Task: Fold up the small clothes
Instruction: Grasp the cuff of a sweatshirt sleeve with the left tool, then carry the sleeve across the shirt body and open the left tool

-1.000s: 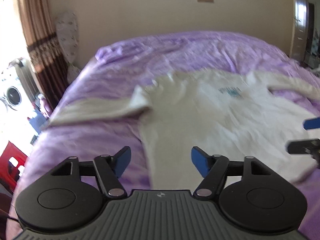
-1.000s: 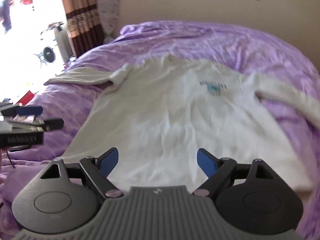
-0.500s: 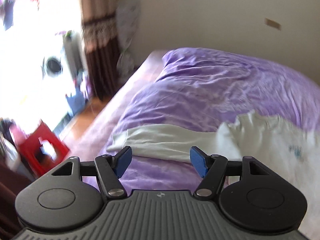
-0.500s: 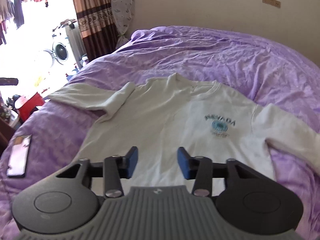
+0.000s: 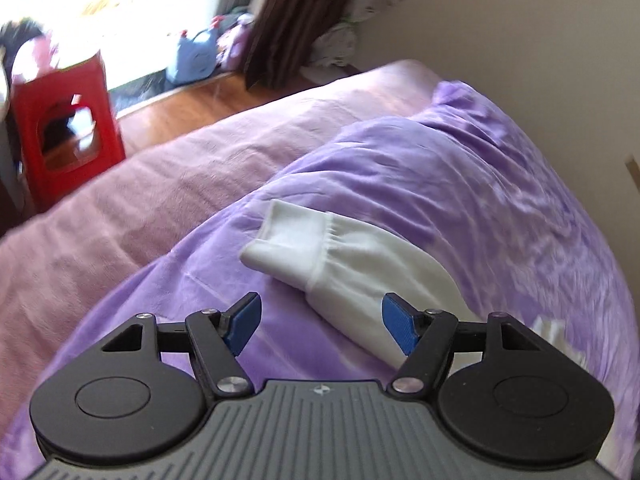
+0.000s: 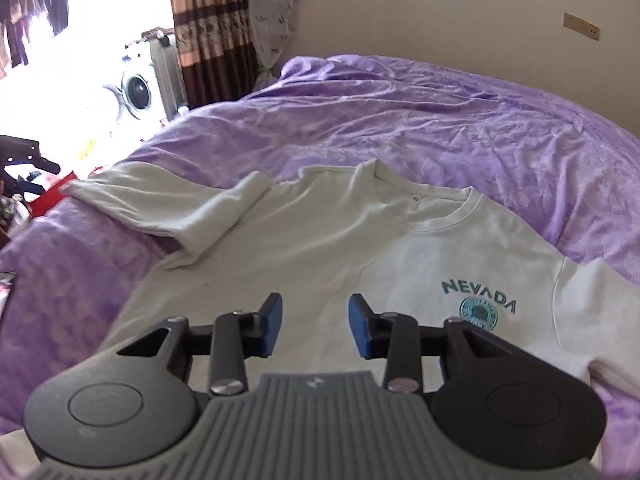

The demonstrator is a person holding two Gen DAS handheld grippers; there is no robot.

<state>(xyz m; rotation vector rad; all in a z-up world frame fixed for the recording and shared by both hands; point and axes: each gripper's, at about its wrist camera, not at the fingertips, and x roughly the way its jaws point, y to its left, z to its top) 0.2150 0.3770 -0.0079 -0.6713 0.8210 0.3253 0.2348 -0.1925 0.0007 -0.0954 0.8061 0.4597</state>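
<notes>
The white sweatshirt (image 6: 320, 248) lies face up on the purple bed (image 6: 440, 120), its sleeve cuff (image 5: 296, 240) at twelve o'clock of the left gripper (image 5: 320, 328), wide open and empty. Pinch the cuff squarely, then carry it across the chest. The right gripper (image 6: 316, 326), also empty, has narrowed to half-open; the left has swung from torso to cuff.

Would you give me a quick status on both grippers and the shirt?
Left gripper open over sleeve cuff. Right gripper half-closed, empty, above white shirt. Shirt flat, unfolded. Nothing obstructing.
</notes>
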